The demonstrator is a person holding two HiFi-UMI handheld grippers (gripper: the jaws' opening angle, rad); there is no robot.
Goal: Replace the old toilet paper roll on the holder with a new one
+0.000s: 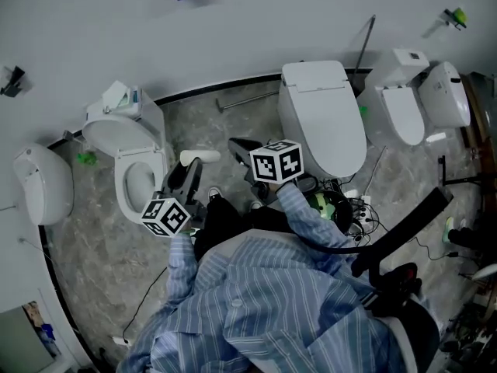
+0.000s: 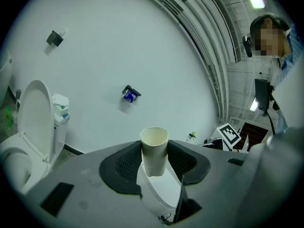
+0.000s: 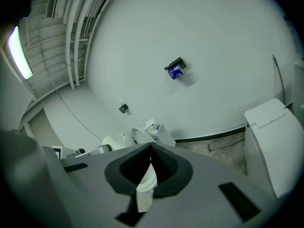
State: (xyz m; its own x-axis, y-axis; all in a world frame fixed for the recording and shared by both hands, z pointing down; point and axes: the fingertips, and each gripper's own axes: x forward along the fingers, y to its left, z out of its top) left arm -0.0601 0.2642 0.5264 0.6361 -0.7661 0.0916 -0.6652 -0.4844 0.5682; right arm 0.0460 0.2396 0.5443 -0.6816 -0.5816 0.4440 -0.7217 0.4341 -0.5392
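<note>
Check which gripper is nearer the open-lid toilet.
Left. The left gripper, gripping a cardboard tube, is right beside the open-lid toilet. The right gripper, shut, is farther across, closer to the closed-lid toilet.

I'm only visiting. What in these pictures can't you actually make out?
- Blue item in the small dark wall holder: too small in every view to identify.
- Pale cardboard tube: its lower end is hidden between the left tongs, left gripper view.
- Grey marbled floor: much of it is covered by the blue striped shirt, head view.
</note>
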